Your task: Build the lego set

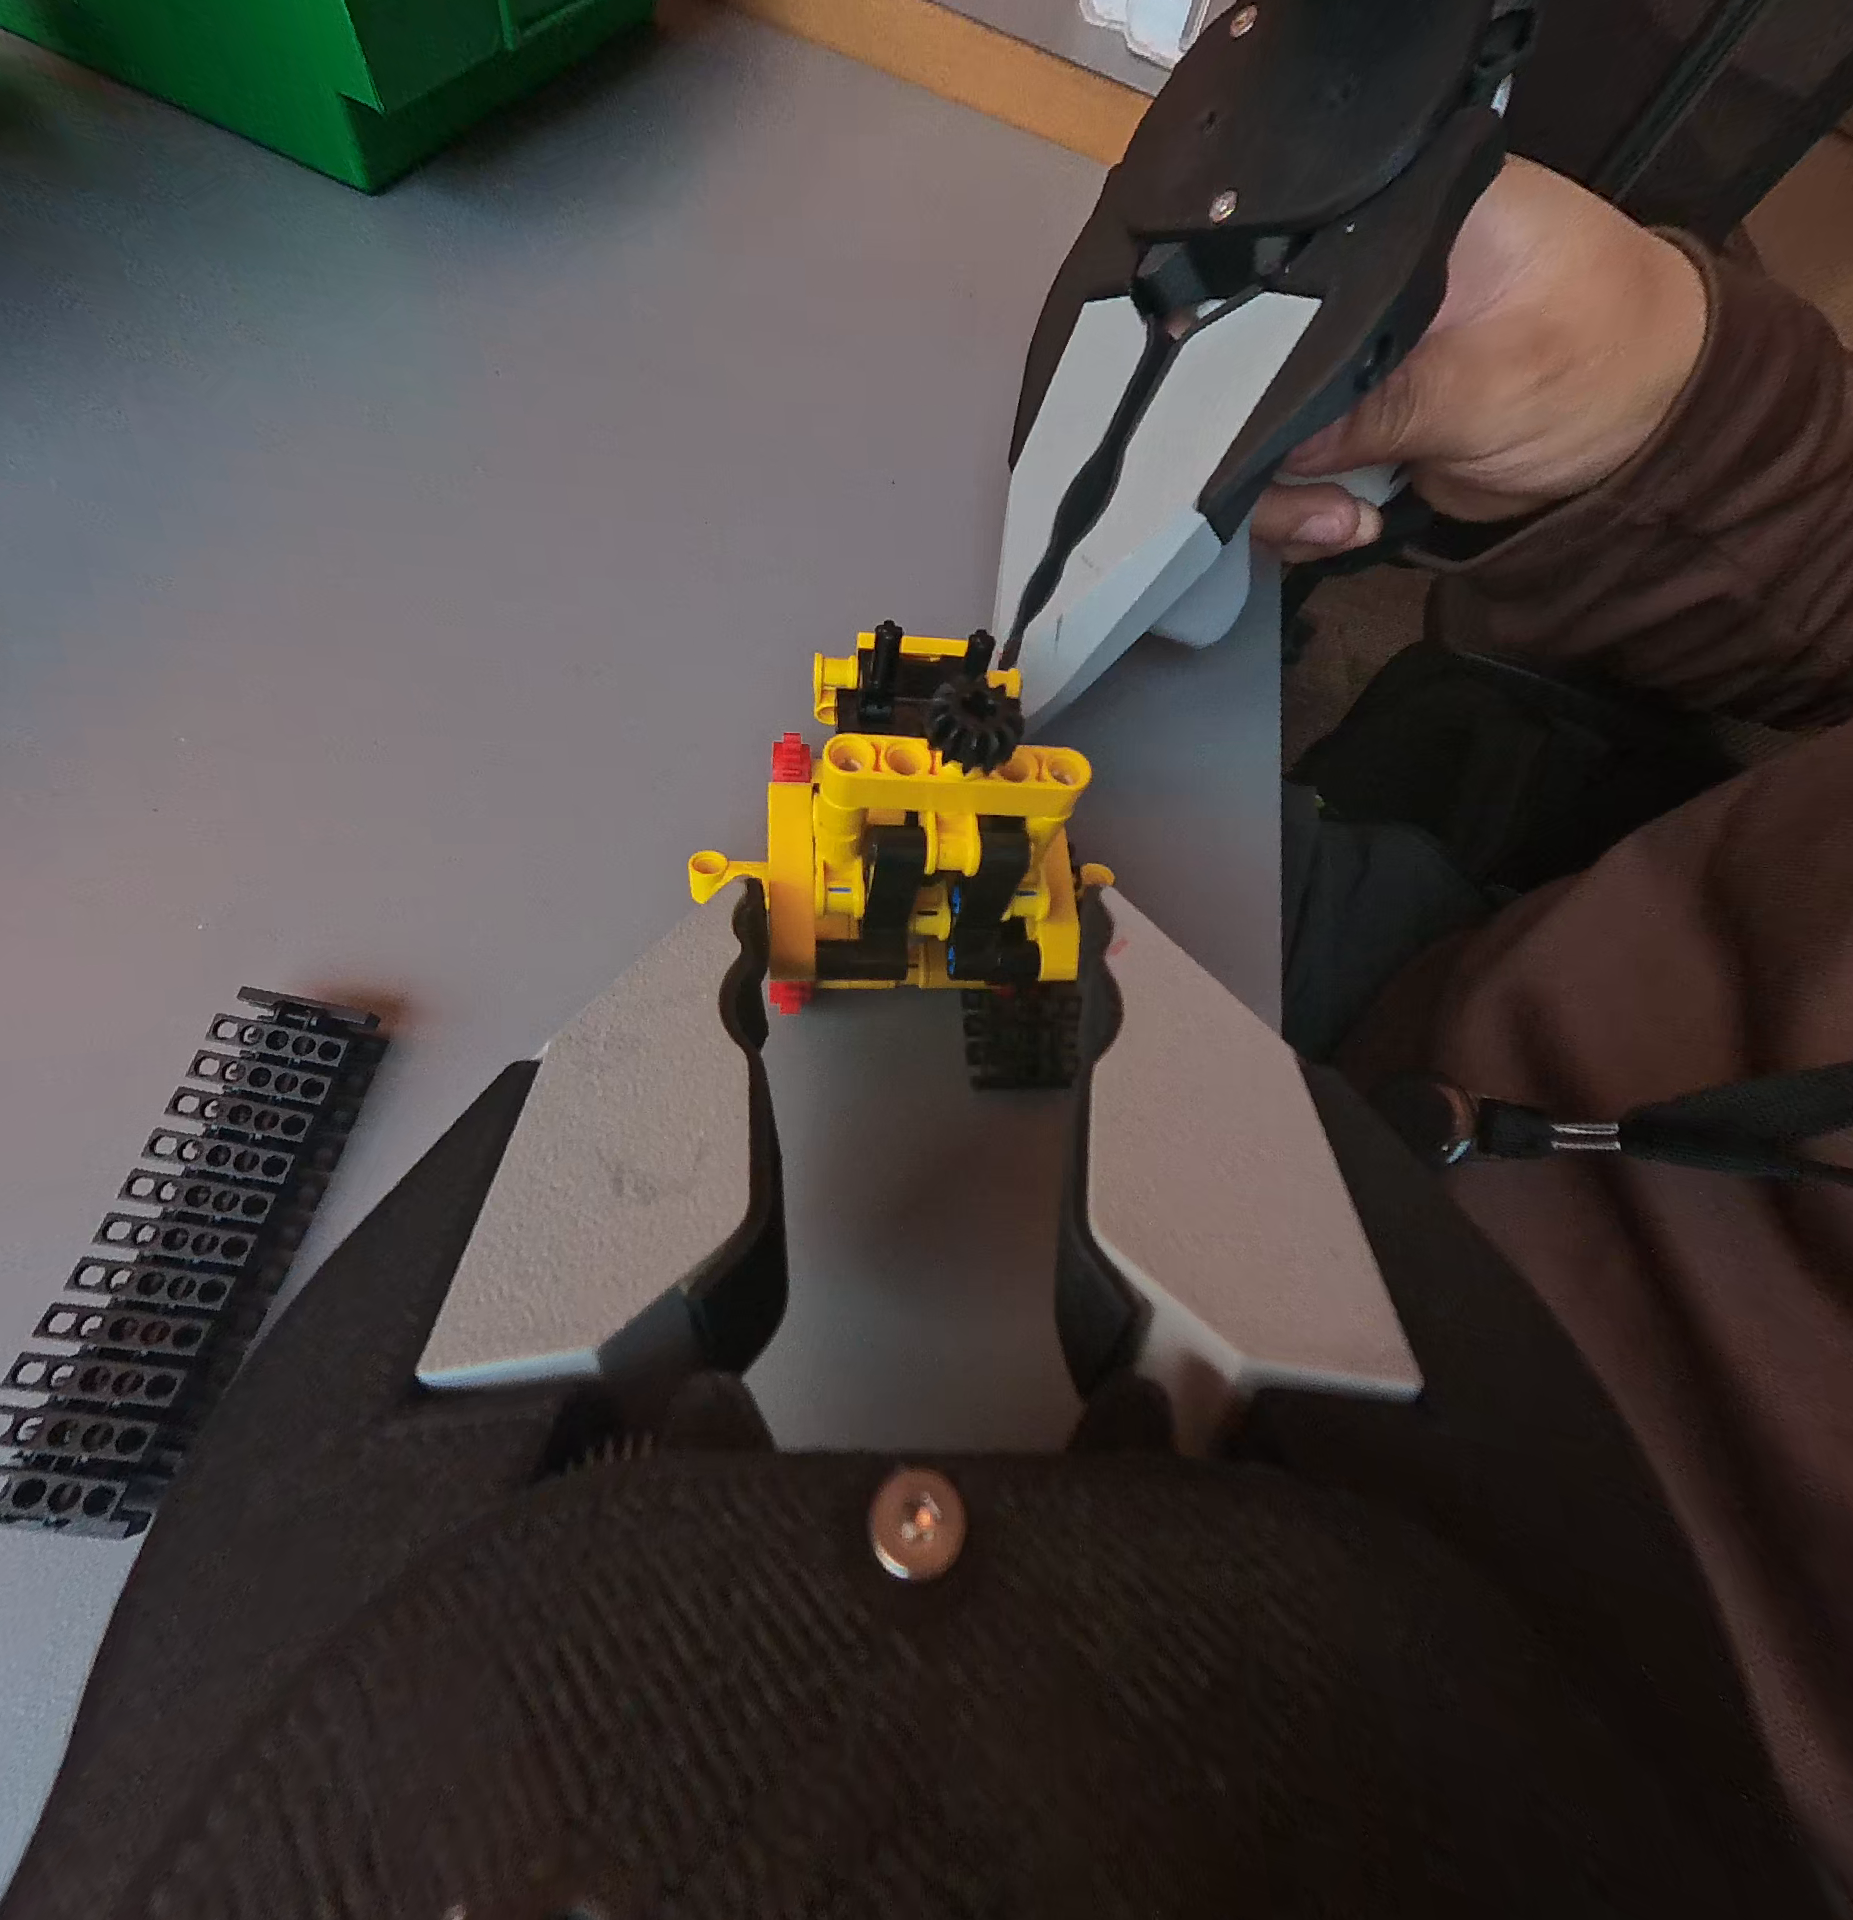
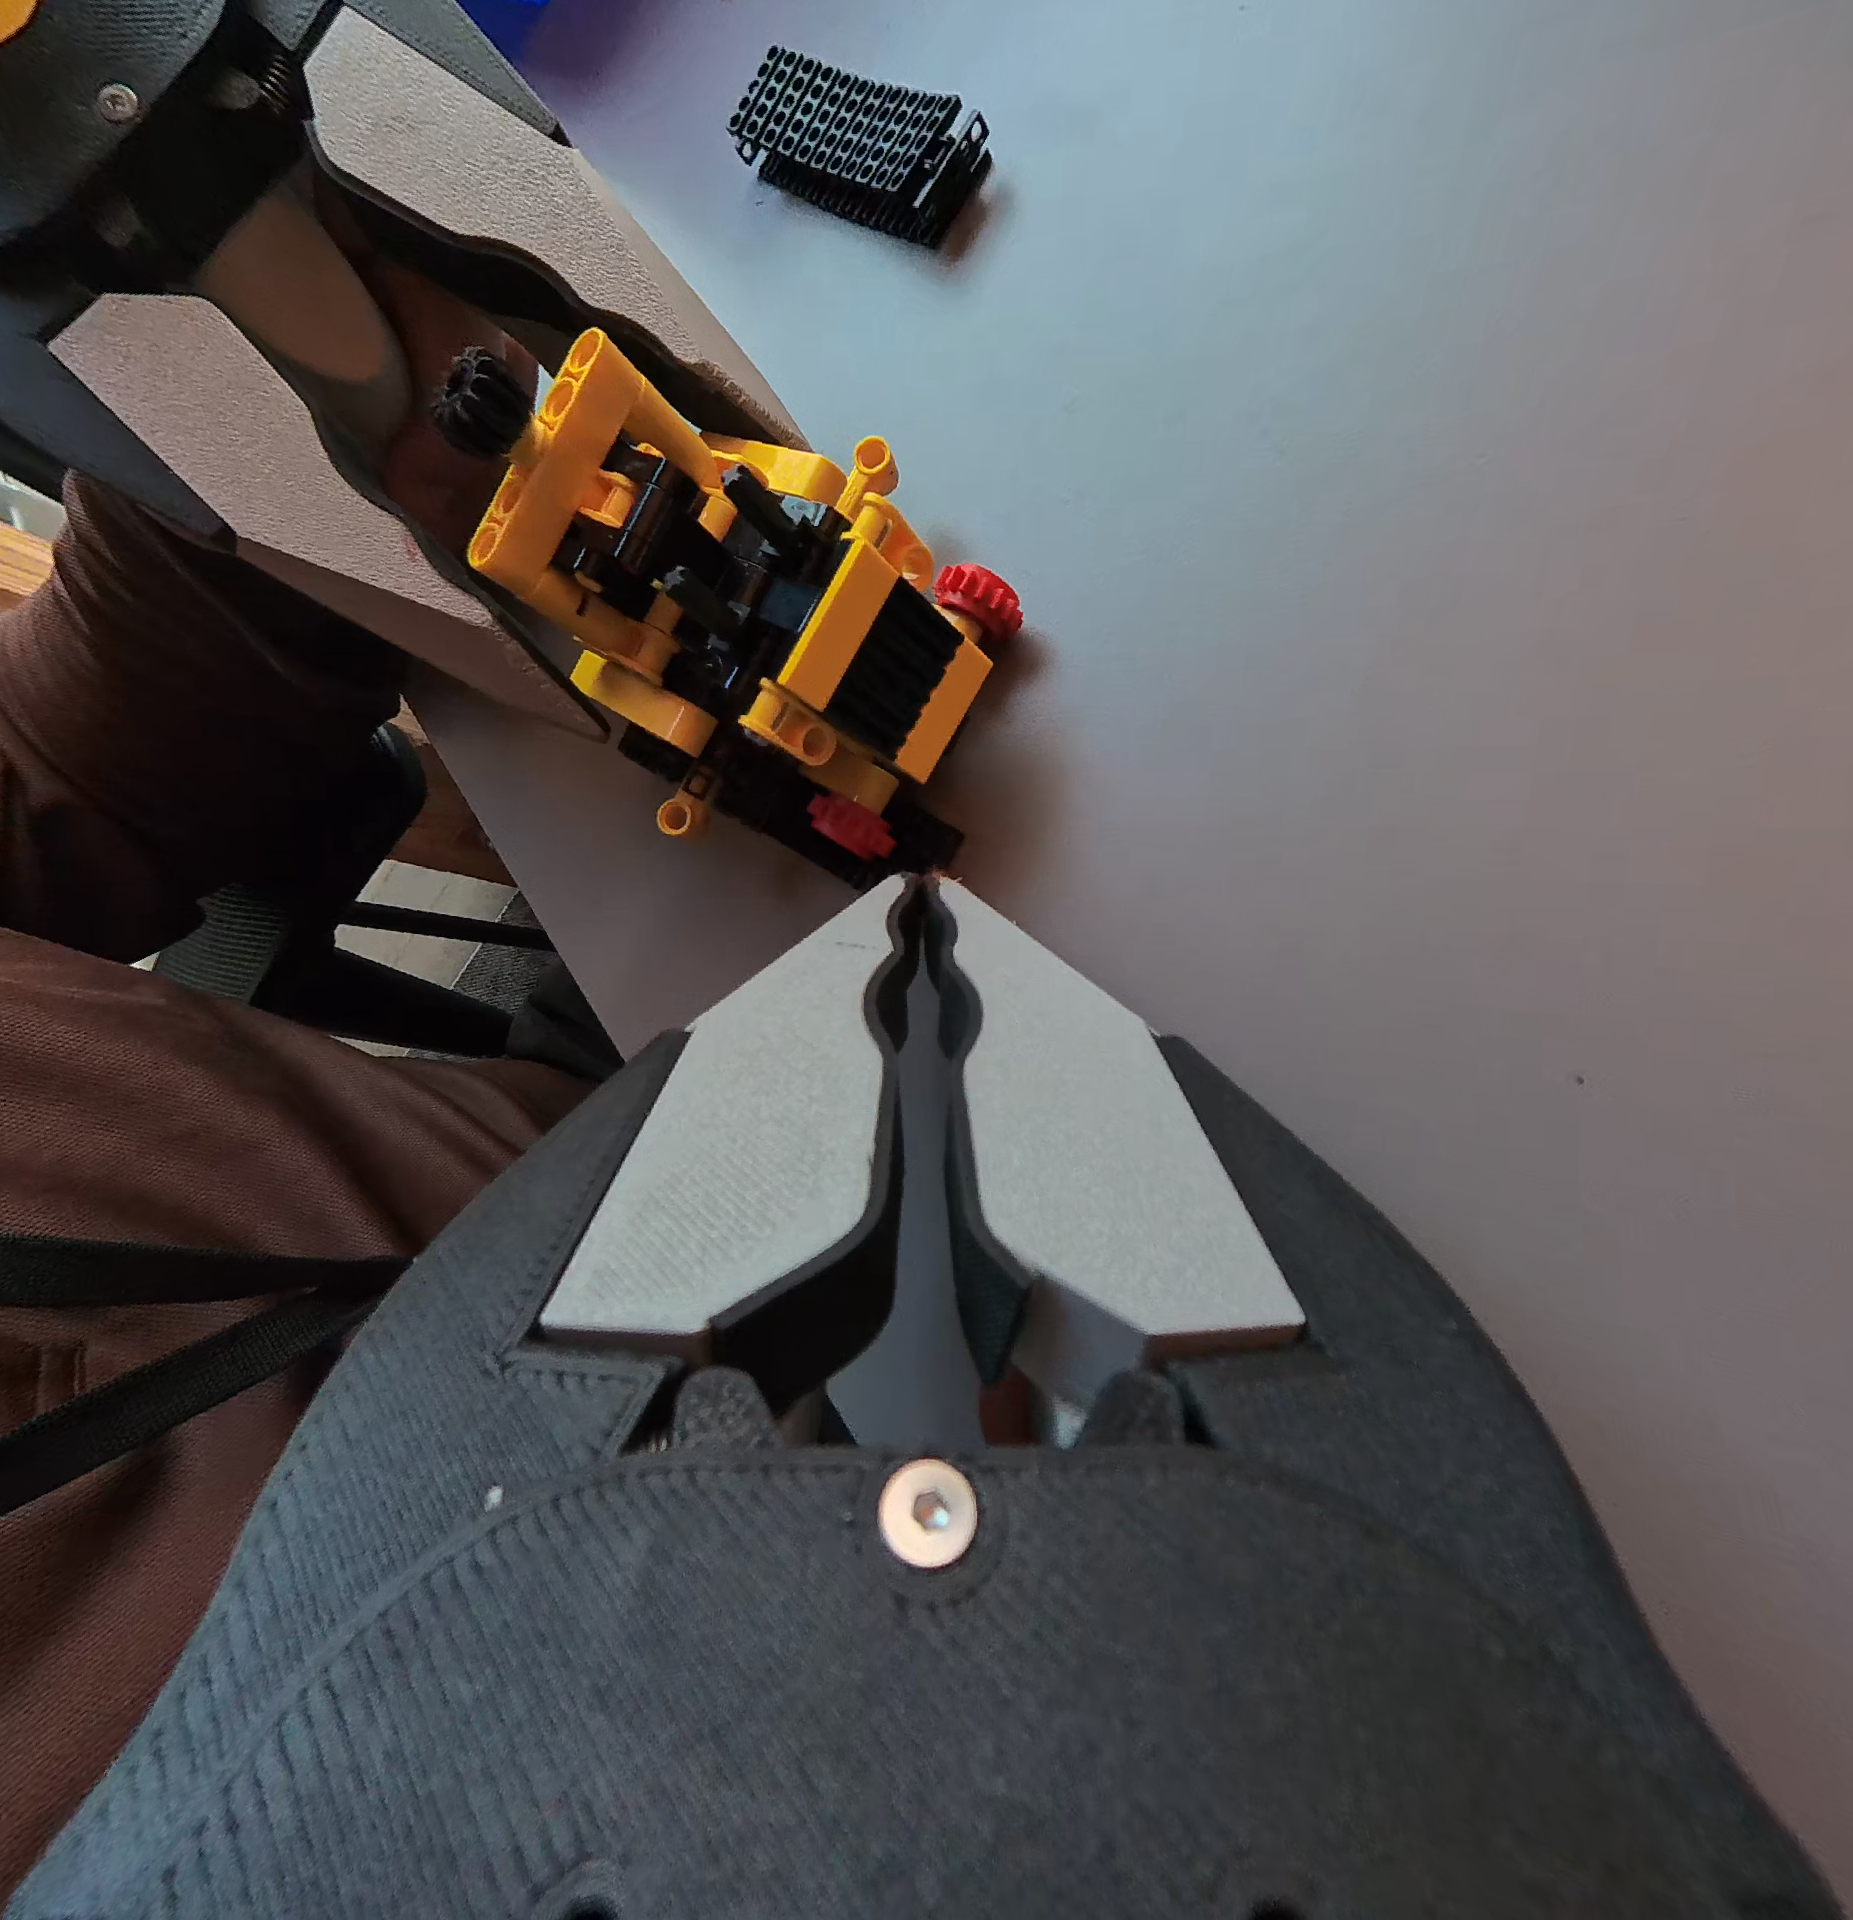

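Yellow-and-black lego vehicle [image 2: 730, 613] sat on the grey table [image 2: 1421, 623] near its front edge. My left gripper [image 1: 917, 935] was clamped across the rear of the body, one finger on each side. Its long axis ran straight out from the left gripper, and in the right wrist view the front grille end pointed away from the left gripper.

Right gripper [image 2: 924, 881] was pinched closed with nothing visible between the tips. Those tips sat just beside the vehicle's near-side black track [image 2: 797, 805], next to a red gear [image 2: 849, 823]; contact unclear. So the left was holding, and the right was nearer the track side.

Hard glossy plastic throughout: holed beams, ribbed grille, toothed gears, a black bevel gear [image 1: 974, 717] at the rear top. Finger pads looked matte grey with wavy black edges.

Further out, a loose strip of black track links [image 1: 174, 1247] lay flat, well apart on the left. Judged it the next part to fit. Green box [image 1: 361, 73] at the far edge.
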